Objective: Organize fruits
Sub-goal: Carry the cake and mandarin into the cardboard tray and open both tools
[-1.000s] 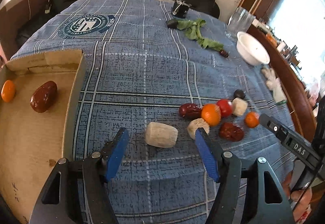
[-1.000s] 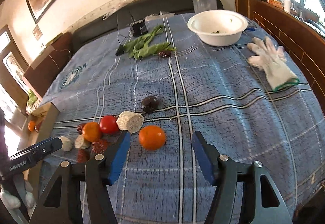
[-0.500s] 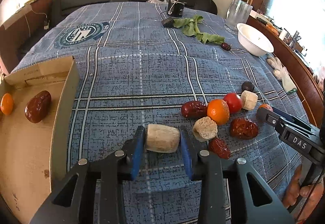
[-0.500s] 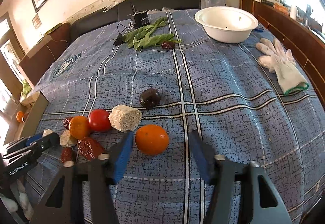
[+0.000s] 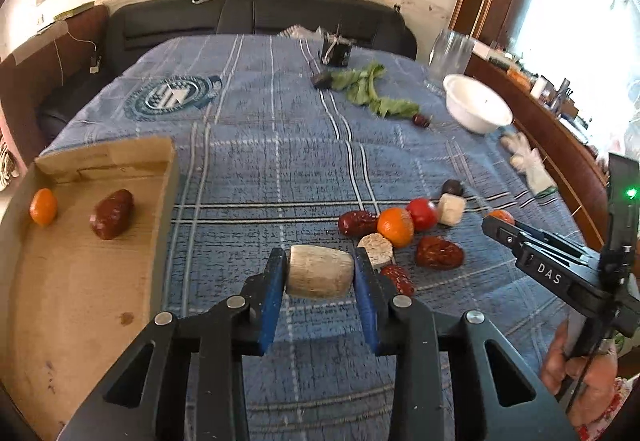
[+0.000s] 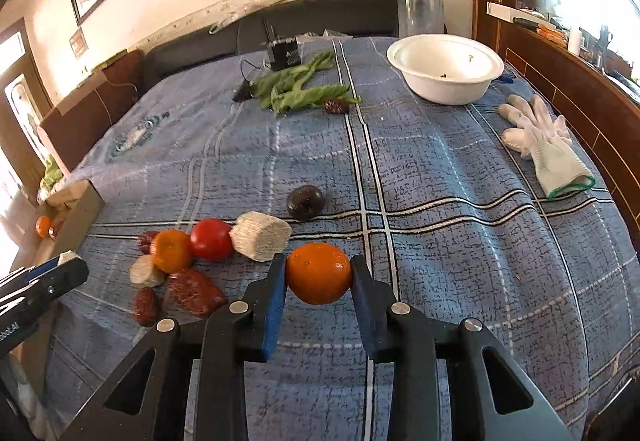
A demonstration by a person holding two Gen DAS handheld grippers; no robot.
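Observation:
My left gripper [image 5: 320,273] is shut on a pale beige chunk [image 5: 320,271], held just above the blue checked cloth. My right gripper [image 6: 319,275] is shut on an orange [image 6: 319,274]. A pile lies between them: an orange [image 5: 395,226], a tomato [image 5: 422,214], red dates [image 5: 439,252], and pale chunks [image 5: 376,250]. In the right wrist view the pile shows a tomato [image 6: 211,240], a pale chunk [image 6: 262,235] and a dark round fruit [image 6: 305,202]. A cardboard tray [image 5: 80,281] at left holds an orange [image 5: 43,206] and a red date [image 5: 112,214].
A white bowl [image 6: 445,68] and a glass [image 6: 420,10] stand at the far right. Green leaves [image 6: 300,89] with a date [image 6: 336,106] and a black device [image 6: 285,52] lie at the back. A white glove [image 6: 548,145] lies near the wooden right edge.
Both grippers have closed: the left on the pale chunk, which is now lifted a little, and the right on the orange after moving forward around it.

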